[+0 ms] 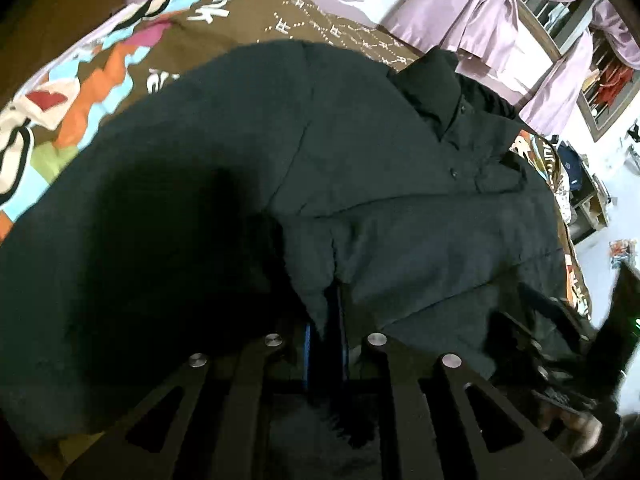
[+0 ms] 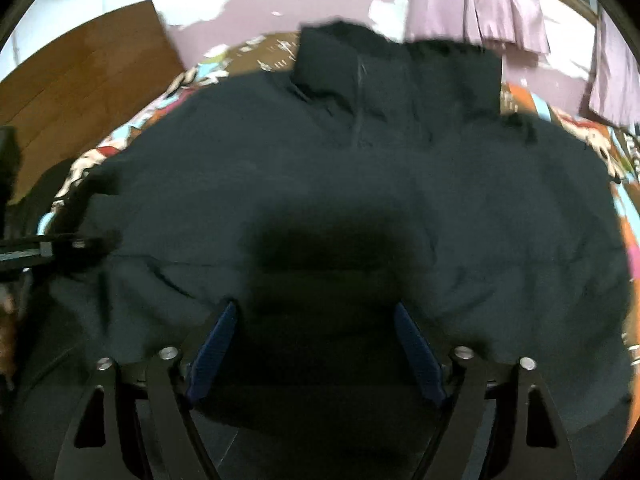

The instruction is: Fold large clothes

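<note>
One black jacket (image 1: 360,184) covers the patterned bedspread (image 1: 80,92). Two grippers above the jacket: left gripper (image 1: 325,316) pinches its fabric; right gripper (image 2: 316,344) spread apart.

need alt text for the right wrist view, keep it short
The open right gripper, its blue-padded fingers spread wide, hovers just above a large black jacket spread over a bed with a colourful cartoon-print cover. The jacket's collar points away toward a lilac wall with lilac curtains; a wooden board stands at the left.
</note>
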The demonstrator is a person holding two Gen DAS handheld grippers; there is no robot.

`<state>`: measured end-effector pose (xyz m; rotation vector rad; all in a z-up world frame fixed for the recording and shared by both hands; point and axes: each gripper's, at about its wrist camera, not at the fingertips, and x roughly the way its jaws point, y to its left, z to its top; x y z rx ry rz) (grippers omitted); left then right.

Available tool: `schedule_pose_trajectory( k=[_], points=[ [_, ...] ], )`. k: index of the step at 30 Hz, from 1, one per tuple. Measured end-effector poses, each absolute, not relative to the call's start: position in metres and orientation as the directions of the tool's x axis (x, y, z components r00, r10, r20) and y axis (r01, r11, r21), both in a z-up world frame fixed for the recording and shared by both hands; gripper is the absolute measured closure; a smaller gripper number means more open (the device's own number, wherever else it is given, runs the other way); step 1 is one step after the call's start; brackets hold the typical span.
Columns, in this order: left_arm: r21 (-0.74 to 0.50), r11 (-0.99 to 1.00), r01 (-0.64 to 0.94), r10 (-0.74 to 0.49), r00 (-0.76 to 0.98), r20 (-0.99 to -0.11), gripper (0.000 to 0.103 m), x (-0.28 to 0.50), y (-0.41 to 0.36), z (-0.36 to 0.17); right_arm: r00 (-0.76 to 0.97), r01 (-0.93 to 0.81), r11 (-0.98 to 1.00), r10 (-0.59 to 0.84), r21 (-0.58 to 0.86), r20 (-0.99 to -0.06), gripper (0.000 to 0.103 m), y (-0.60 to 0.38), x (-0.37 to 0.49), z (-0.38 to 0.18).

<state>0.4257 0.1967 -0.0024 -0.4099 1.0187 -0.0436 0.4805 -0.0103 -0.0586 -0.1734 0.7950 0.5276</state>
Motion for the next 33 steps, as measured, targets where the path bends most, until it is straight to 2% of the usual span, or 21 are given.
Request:
schedule_pose_trajectory(
  k=[4,8,9,11,13,14,17,21,26,29,33],
  points=[
    [-0.477,0.864,-0.162,-0.318,0.559,-0.766,0.09,0.415,0.214,-0.021,0.641,-0.49,0.872,0.351,-0.011,-0.683,0.011,-0.006,0.471,-0.073],
    [-0.597,0.783,-0.176,-0.404,0.586,-0.703,0.089,0.405,0.231,-0.023,0.643,-0.487,0.873,0.369,0.014,-0.671,0.007,-0.013,0.469,-0.074],
    [-0.605,0.774,-0.186,-0.406,0.587,-0.701,0.085,0.4,0.234,-0.022,0.644,-0.488,0.873,0.375,0.02,-0.667,0.005,-0.014,0.468,-0.074],
    [-0.624,0.758,-0.187,-0.412,0.604,-0.682,0.067,0.389,0.237,-0.014,0.647,-0.491,0.871,0.39,0.034,-0.656,0.003,-0.017,0.467,-0.075],
    [-0.638,0.749,-0.18,-0.405,0.639,-0.655,0.033,0.372,0.241,-0.001,0.648,-0.494,0.869,0.399,0.041,-0.649,0.002,-0.016,0.466,-0.074],
    [-0.636,0.751,-0.179,-0.385,0.664,-0.641,0.029,0.357,0.242,0.007,0.65,-0.495,0.868,0.404,0.045,-0.644,0.002,-0.017,0.466,-0.075],
    [-0.642,0.741,-0.195,-0.343,0.712,-0.612,0.026,0.32,0.25,0.021,0.649,-0.501,0.864,0.42,0.06,-0.634,0.001,-0.018,0.467,-0.074],
    [-0.676,0.659,-0.33,-0.238,0.761,-0.604,0.023,0.253,0.279,0.017,0.651,-0.502,0.863,0.424,0.062,-0.63,0.0,-0.017,0.466,-0.074],
    [-0.66,0.515,-0.546,-0.04,0.754,-0.655,0.022,0.186,0.311,0.003,0.654,-0.501,0.864,0.422,0.059,-0.628,0.0,-0.018,0.464,-0.074],
    [-0.603,0.472,-0.643,0.073,0.71,-0.7,0.022,0.163,0.333,-0.006,0.658,-0.5,0.865,0.419,0.053,-0.626,0.0,-0.017,0.464,-0.073],
    [-0.639,0.372,-0.674,0.018,0.693,-0.721,0.022,0.153,0.359,-0.026,0.66,-0.496,0.867,0.41,0.044,-0.629,0.0,-0.016,0.464,-0.072]
  ],
)
